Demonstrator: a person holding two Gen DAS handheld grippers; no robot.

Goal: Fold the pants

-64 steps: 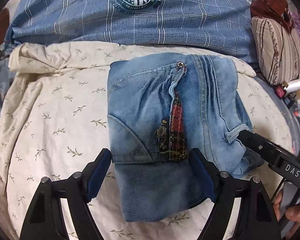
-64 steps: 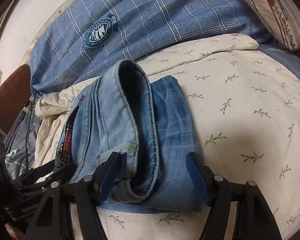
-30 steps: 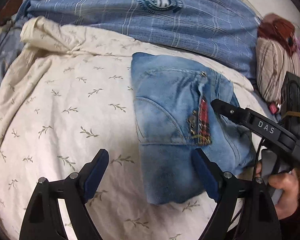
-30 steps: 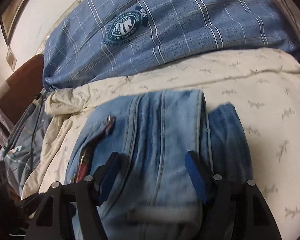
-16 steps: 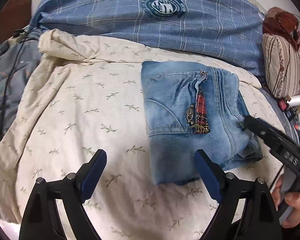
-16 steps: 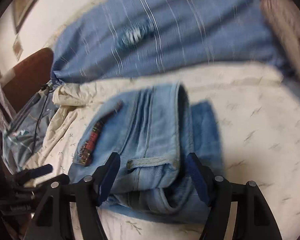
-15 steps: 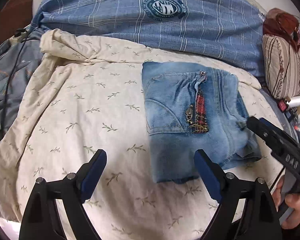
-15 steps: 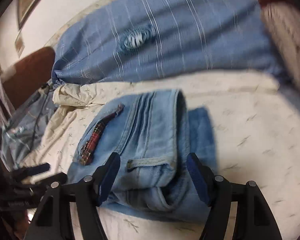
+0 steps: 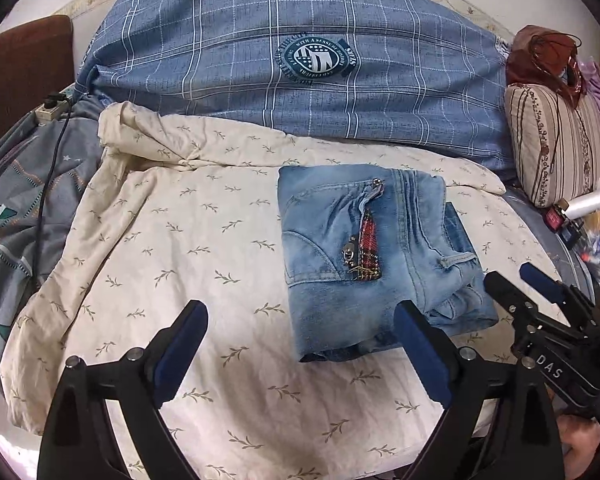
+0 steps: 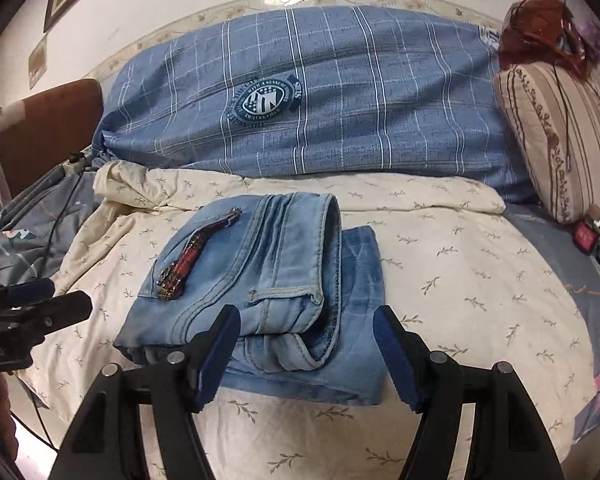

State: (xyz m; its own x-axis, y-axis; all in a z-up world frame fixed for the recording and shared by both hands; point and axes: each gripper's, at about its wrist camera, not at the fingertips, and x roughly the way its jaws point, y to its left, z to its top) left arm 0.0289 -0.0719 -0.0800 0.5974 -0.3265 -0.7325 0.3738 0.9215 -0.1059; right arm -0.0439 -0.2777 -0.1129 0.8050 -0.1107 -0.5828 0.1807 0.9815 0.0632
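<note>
The light-blue jeans [image 9: 364, 256] lie folded into a compact packet on the cream leaf-print sheet [image 9: 180, 240], with a red plaid zip trim on top. My left gripper [image 9: 300, 320] hovers in front of the packet's near left corner. Its jaws are opening and its pads touch no cloth. In the right wrist view the jeans [image 10: 284, 280] show their rolled waistband end. My right gripper [image 10: 306, 320] stands open just short of that end and grips nothing. Each gripper shows in the other's view: the right gripper [image 9: 514, 276] beside the packet's right edge, the left gripper [image 10: 66, 294] off its left side.
A large blue plaid pillow [image 9: 300, 64] lies behind the sheet. A striped cushion [image 9: 560, 144] and small clutter [image 9: 580, 208] sit at the right. A power strip with a black cable [image 9: 52, 108] and a brown headboard [image 9: 20, 72] are at the left. A person's hand [image 9: 580, 444] holds the right gripper.
Both grippers have drawn back and risen from the jeans, so more of the bed shows. The left jaws stand wider. The folded jeans lie still.
</note>
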